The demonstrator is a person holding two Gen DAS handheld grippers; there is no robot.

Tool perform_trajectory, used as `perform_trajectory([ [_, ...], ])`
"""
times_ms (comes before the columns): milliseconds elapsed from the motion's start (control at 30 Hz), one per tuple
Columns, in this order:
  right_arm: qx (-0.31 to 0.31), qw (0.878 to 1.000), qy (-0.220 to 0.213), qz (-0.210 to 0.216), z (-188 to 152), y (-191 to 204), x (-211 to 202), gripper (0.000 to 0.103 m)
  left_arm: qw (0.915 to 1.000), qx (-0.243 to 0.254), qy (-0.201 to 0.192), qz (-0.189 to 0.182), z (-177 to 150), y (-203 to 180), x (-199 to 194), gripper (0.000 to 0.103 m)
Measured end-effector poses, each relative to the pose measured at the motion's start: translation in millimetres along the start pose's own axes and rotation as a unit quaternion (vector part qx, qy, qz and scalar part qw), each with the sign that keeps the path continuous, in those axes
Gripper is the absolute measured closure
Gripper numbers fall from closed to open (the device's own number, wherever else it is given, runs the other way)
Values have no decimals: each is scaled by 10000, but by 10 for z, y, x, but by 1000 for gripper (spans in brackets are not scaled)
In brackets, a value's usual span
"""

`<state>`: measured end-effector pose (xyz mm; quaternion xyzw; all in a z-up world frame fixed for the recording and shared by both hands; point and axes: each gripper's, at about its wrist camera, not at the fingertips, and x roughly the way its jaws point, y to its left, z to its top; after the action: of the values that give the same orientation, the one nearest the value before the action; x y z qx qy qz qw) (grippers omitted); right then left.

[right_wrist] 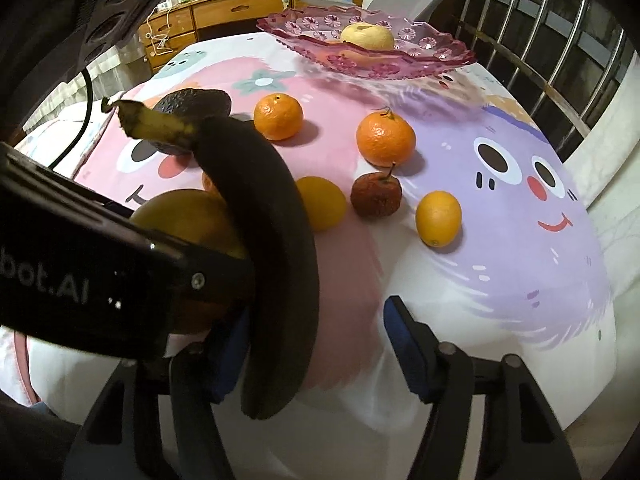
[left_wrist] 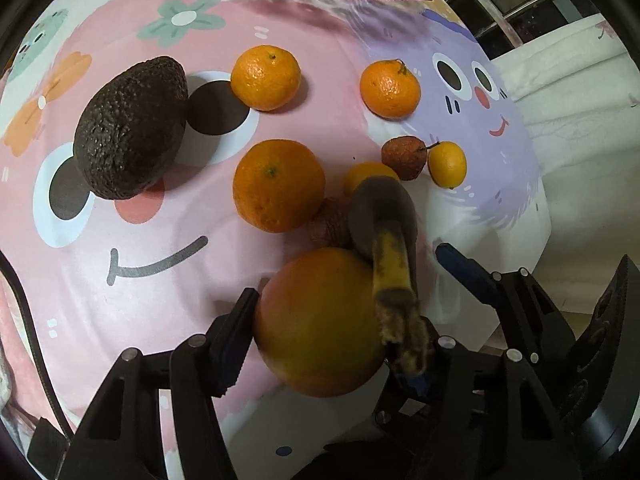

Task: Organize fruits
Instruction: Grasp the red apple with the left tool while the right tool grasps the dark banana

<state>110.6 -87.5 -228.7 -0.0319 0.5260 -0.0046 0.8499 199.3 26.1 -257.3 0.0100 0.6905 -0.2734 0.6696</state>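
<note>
My left gripper (left_wrist: 326,332) is shut on a large orange (left_wrist: 320,320), low over the cloth. An overripe dark banana (right_wrist: 264,248) leans against that orange (right_wrist: 188,220), stem up. My right gripper (right_wrist: 316,344) is open around the banana's lower part; its left pad touches it, the right finger (right_wrist: 404,340) stands apart. The banana also shows in the left wrist view (left_wrist: 388,248). Ahead lie an avocado (left_wrist: 128,128), several tangerines (left_wrist: 266,78), a small lemon (right_wrist: 438,218) and a shrivelled brown fruit (right_wrist: 376,196). A pink glass plate (right_wrist: 440,56) at the far edge holds a pear (right_wrist: 368,36).
The fruits lie on a table with a pink and purple cartoon cloth (right_wrist: 500,260). A metal railing (right_wrist: 540,40) stands at the far right, a wooden desk (right_wrist: 240,12) behind. The table edge drops off to the right (left_wrist: 540,208).
</note>
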Motion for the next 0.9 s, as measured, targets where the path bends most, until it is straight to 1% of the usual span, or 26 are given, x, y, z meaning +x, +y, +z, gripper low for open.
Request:
perform_trajectory([
  [100, 38, 10000, -24, 27, 14, 35, 17, 48, 9999, 71, 2, 126, -8, 1, -3, 41],
  [133, 55, 10000, -37, 43, 25, 57, 24, 52, 9998, 88, -1, 176, -21, 32, -31, 41],
  [233, 35, 10000, -21, 55, 50, 115, 61, 63, 9998, -8, -10, 197, -52, 142, -80, 41],
  [300, 36, 10000, -27, 15, 59, 151, 74, 67, 9997, -59, -13, 232, -64, 211, -106, 41],
  [333, 57, 10000, -29, 0, 62, 163, 73, 71, 9996, -85, -21, 257, -76, 253, -126, 41],
  [533, 157, 9997, 56, -167, 64, 216, 63, 73, 9991, -254, -92, 328, -178, 464, -306, 41],
  [700, 291, 9989, 275, -249, 38, 221, 36, 73, 9987, -277, -171, 384, -270, 540, -508, 41],
  [833, 394, 9980, 459, -207, 23, 206, -21, 74, 9982, -345, -229, 428, -307, 543, -685, 41],
  [900, 406, 9979, 475, -172, 33, 197, -73, 74, 9979, -373, -295, 438, -314, 543, -804, 41],
])
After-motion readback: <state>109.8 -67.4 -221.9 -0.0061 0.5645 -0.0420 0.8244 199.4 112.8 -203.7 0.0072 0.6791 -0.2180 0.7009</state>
